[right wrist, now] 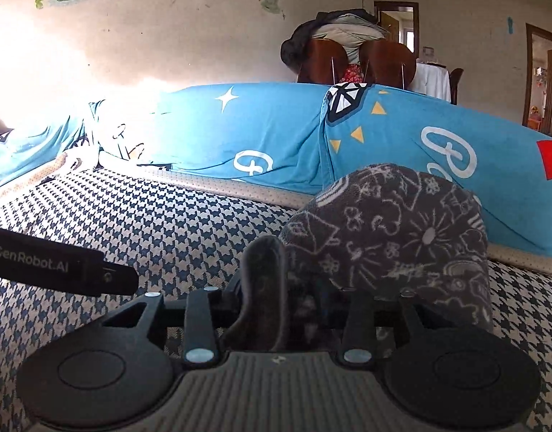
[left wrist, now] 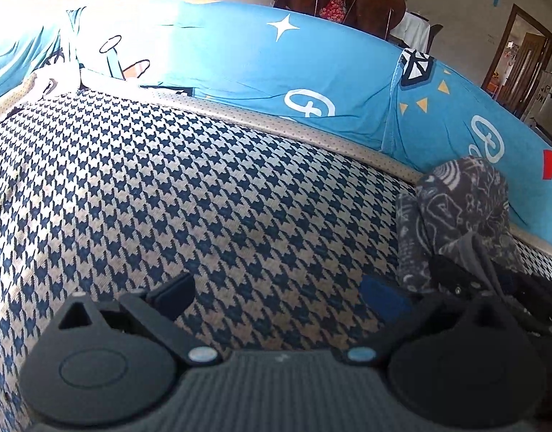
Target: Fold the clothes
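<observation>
1. Left wrist view: the left gripper hangs over a houndstooth cover in navy and beige, its jaws spread wide with only bare fabric between the 2 fingers.
2. At the right edge of that view a dark printed garment, bundled into a lump, lies on the cover just in front of a blue cushion, with the right gripper's black body against its lower side.
3. Right wrist view: the right gripper is buried in the same garment. Cloth lies bunched between its fingers, 1 fold draped over the left finger. The jaws are partly apart, and whether the pads still pinch the cloth cannot be told.
4. The bundle sits on the cover, touching the blue cushion behind it.
5. The left gripper's black body, lettered "GenRobot.AI", enters from the left edge, well apart from the garment.
6. Beyond the cushions, 2 brown chairs carry piled clothing.
</observation>
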Tool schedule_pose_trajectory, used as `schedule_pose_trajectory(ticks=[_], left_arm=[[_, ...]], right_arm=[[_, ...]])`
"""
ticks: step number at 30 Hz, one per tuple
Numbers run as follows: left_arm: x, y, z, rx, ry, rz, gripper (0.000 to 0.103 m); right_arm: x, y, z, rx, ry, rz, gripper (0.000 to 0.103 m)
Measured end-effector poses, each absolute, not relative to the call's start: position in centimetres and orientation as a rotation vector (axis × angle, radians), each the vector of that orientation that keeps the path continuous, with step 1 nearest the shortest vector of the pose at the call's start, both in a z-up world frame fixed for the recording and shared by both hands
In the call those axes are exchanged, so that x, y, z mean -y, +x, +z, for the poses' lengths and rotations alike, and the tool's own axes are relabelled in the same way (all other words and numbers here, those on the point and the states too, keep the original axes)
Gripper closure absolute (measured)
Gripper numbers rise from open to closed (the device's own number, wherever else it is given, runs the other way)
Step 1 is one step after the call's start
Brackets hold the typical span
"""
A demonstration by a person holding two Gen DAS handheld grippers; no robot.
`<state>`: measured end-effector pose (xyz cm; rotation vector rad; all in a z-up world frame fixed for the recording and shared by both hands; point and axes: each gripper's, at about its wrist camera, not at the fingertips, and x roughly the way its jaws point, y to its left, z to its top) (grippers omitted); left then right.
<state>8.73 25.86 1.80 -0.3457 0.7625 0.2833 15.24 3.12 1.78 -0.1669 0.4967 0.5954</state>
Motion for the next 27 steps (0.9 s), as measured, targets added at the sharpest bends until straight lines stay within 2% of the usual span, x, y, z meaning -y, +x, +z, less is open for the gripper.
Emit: schedule_pose_trajectory(ticks=[7, 10, 20, 27], left_arm=[[-25.5, 9.3, 2.4, -0.74, -0.368, 0.263, 0.0], [-25.1, 9.4, 2.4, -0.735, -0.364, 0.259, 0.0], [-24.9, 9.6, 2.4, -0.734, -0.368, 0.247, 0.0], [-24.5, 9.8, 2.0, -0.761, -0.366, 0.219, 0.0]], right_arm=[[-0.7, 13.7, 4.1, -0.523, -0.13, 0.638, 0.059], [0.4, 13.6, 4.7, -0.534, -0.109, 0.644, 0.052], [2.2, 14.0, 5.2, -0.528, -0.033, 0.579, 0.053], [-0.7, 13.2, 2.6, -0.62, -0.196, 0.67, 0.054]])
